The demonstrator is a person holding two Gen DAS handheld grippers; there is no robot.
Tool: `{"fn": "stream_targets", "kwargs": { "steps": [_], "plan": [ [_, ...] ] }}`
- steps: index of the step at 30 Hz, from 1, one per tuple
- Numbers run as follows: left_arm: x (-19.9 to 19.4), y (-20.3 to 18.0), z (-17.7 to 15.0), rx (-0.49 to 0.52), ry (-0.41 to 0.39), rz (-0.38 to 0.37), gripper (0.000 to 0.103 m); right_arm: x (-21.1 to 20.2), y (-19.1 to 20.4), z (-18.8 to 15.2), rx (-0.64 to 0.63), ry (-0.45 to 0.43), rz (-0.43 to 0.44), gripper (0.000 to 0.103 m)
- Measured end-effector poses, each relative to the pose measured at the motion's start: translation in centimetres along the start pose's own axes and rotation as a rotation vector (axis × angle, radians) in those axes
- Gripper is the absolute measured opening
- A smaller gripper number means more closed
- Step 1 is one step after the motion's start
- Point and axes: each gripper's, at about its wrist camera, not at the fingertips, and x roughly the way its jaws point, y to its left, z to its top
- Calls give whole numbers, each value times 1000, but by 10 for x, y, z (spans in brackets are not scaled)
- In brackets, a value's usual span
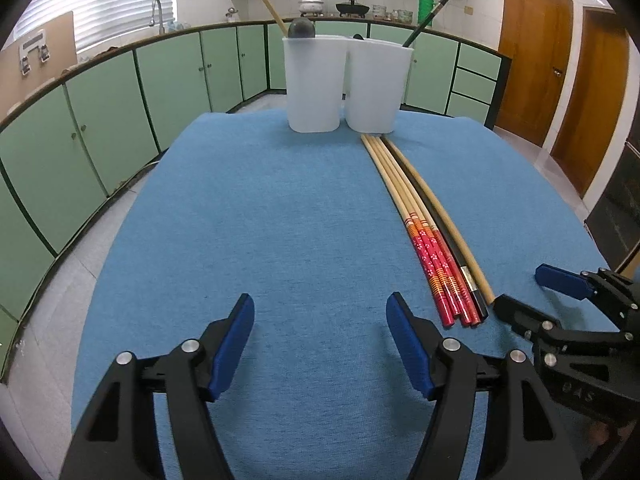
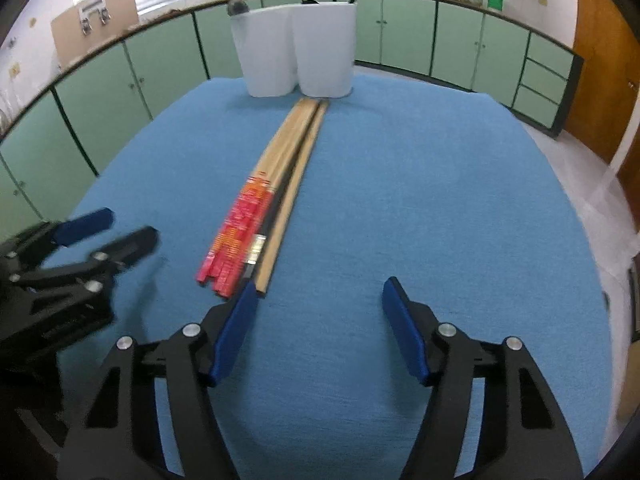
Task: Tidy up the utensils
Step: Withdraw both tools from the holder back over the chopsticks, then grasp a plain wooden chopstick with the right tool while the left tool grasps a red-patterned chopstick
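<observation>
A bundle of chopsticks [image 1: 424,232] [image 2: 272,200] lies on the blue tablecloth [image 1: 280,220], several with red patterned ends, one black and one plain wood. Their far tips reach two white cups [image 1: 314,84] [image 2: 326,48] at the back edge. The left cup holds a wooden-handled ladle [image 1: 302,28]; the right cup holds a dark chopstick [image 1: 426,20]. My left gripper [image 1: 320,308] [image 2: 130,224] stands open over bare cloth, left of the bundle. My right gripper [image 2: 320,286] [image 1: 518,288] is open, its left fingertip [image 2: 248,292] right at the bundle's near ends, nothing between its pads.
Green kitchen cabinets [image 1: 100,120] run round the room behind the table, with a sink tap [image 1: 157,12] at left and pots on the far counter. Wooden doors [image 1: 536,52] stand at right. The cloth drops off at the table edges left and right.
</observation>
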Motion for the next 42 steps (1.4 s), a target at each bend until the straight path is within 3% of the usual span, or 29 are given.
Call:
{"fn": "stream_targets", "kwargs": {
  "steps": [4, 8, 13, 16, 17, 18, 30, 42],
  "plan": [
    [0, 0, 1, -1, -4, -1, 68, -2, -7, -2, 15, -2, -24, 60],
    [0, -1, 1, 2, -7, 0, 68, -2, 0, -3, 2, -5, 22, 53],
    [-1, -2, -1, 8, -8, -2, 68, 3, 10, 1, -34, -3, 12, 43],
    [-1, -5, -1, 11, -5, -9, 68, 6, 14, 5, -42, -4, 14, 24],
    [-2, -5, -1, 11, -4, -13, 68, 5, 16, 4, -49, -5, 15, 10],
    [-2, -6, -1, 12, -3, -17, 68, 5, 18, 4, -60, -5, 19, 7],
    [-1, -35, -4, 34, 32, -113, 68, 1, -19, 1, 19, -10, -9, 6],
    [9, -25, -1, 6, 65, -34, 68, 0, -24, 0, 29, -14, 4, 6]
  ]
}}
